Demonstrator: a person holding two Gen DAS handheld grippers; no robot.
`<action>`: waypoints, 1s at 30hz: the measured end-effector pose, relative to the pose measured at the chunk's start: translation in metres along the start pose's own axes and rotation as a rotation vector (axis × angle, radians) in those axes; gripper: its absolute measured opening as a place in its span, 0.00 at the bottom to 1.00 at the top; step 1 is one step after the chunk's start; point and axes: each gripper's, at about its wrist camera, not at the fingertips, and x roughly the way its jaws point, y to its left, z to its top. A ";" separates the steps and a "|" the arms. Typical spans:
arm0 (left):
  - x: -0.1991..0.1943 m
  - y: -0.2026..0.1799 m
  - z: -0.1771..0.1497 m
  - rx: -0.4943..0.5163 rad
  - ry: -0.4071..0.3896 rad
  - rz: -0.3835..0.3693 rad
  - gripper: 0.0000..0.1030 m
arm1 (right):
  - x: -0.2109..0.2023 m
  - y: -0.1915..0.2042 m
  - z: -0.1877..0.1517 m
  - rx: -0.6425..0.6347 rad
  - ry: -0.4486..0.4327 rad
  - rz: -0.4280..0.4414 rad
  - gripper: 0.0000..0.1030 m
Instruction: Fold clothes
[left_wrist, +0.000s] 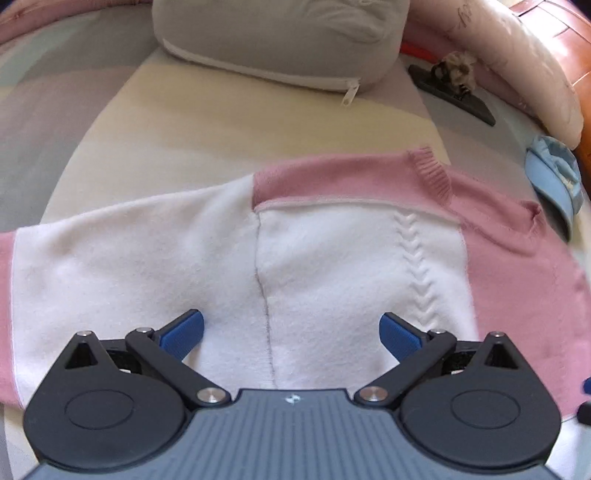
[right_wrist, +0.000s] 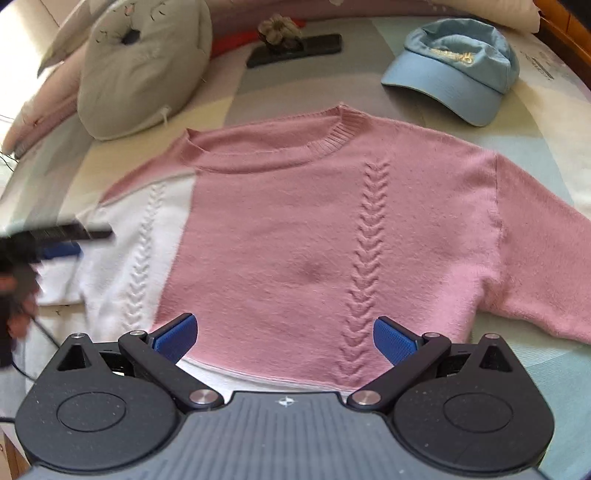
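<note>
The left gripper (left_wrist: 291, 332) is spread wide and holds nothing; its blue pads (left_wrist: 183, 334) hang over the white part of the sweater (left_wrist: 332, 266), near the seam where the white sleeve joins the body. The right gripper (right_wrist: 284, 338) is also spread wide and empty, above the lower hem of the pink front. The sweater lies flat and face up on the bed (left_wrist: 155, 122), with the collar (right_wrist: 332, 136) at the far side and both sleeves stretched out to the sides. In the right view the left gripper appears blurred at the left edge, over the white sleeve. Beyond the sweater there are a grey pillow (left_wrist: 280, 37), a black phone (right_wrist: 295, 50) with a small charm on it, and a light blue cap (right_wrist: 454, 70) at the far right.
</note>
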 end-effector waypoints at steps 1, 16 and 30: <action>-0.002 -0.001 -0.001 0.001 0.002 0.002 0.97 | -0.002 0.002 -0.002 0.003 -0.003 0.009 1.00; -0.042 0.020 -0.034 -0.125 0.072 -0.046 0.97 | -0.018 0.014 -0.032 0.076 0.019 0.064 1.00; -0.108 -0.011 -0.102 0.106 0.241 -0.040 0.97 | -0.068 0.026 -0.111 -0.059 0.155 0.004 1.00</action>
